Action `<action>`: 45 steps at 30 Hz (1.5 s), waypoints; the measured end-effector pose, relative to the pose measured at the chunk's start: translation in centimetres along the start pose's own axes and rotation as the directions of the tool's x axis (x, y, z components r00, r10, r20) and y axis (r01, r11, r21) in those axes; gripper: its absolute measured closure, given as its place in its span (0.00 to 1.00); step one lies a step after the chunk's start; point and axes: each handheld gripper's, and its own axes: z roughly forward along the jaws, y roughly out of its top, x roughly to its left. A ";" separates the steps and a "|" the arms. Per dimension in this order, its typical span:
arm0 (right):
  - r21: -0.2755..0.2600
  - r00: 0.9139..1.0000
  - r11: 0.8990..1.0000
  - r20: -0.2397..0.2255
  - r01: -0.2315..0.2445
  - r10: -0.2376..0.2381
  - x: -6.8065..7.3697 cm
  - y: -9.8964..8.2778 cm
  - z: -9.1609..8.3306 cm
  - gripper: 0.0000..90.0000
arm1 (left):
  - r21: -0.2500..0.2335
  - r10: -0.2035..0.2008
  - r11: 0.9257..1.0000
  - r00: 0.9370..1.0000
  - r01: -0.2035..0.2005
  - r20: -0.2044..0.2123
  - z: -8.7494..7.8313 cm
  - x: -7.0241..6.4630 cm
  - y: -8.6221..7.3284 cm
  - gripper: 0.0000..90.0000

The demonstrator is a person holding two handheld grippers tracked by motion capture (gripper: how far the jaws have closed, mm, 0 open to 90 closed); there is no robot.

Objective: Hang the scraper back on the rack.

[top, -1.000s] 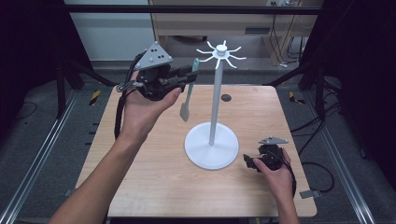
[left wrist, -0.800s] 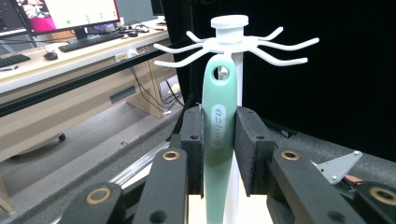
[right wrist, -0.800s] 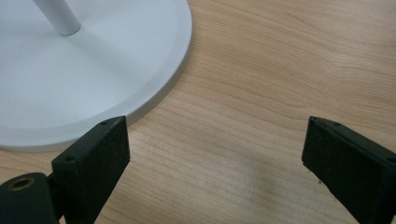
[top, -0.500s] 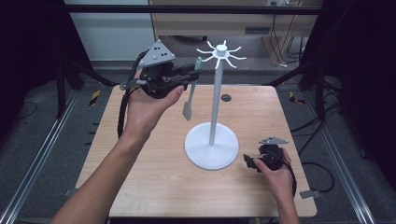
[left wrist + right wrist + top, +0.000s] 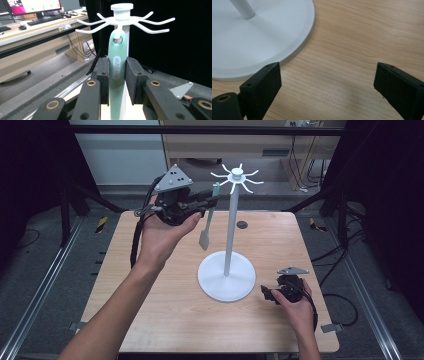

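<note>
In the left gripper view the spatula (image 5: 117, 72) is getting cut off at the bottom edge, so its blade isn't visible there; the high view is showing the blade hanging down beside the pole, w/ the handle partly hidden behind the fingers. Can't quite tell if the hook is fully through the handle hole, but the hole is sitting right at one white hook tip under the stand's (image 5: 121, 17) top cap. In the right gripper view the stand's pole is running out of frame at the top, and part of its round base is cut off too.

Left gripper (image 5: 207, 200), held up by the left hand (image 5: 162, 232) above the counter (image 5: 150, 305): fingers (image 5: 103, 75) are clamping the green spatula handle from both sides, pads pressing on it, spatula hanging roughly upright next to the pole near the hook ring.

Right gripper (image 5: 267, 293) is resting low at the counter's right side, just beside the stand's base, held by the right hand (image 5: 300, 310). Its fingers (image 5: 265, 80) are standing wide apart, nothing btw them, only bare wood; one finger is sitting close to the base rim.

No containers around; the stand's hooks are carrying nothing but that spatula.
</note>
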 end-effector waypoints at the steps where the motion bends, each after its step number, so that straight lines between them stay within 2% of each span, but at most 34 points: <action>1: 0.000 1.000 1.000 0.000 0.000 0.000 0.0 0.0 0.0 0.09 | 0.000 0.001 1.000 1.000 -0.001 0.000 0.0 0.0 0.0 0.82; 18: 0.004 1.000 1.000 -0.008 -0.004 0.004 0.0 0.0 0.0 0.09 | -0.002 -0.011 1.000 1.000 0.011 0.012 0.1 0.2 -0.1 0.82; 40: 0.006 1.000 1.000 0.000 0.005 -0.005 0.0 0.0 0.1 0.09 | -0.013 0.007 1.000 1.000 -0.006 0.014 0.2 0.2 0.0 0.80; 45: 0.007 1.000 1.000 0.000 0.005 -0.005 0.0 0.0 0.1 0.09 | -0.021 0.011 1.000 1.000 -0.011 0.009 0.0 0.1 0.0 0.76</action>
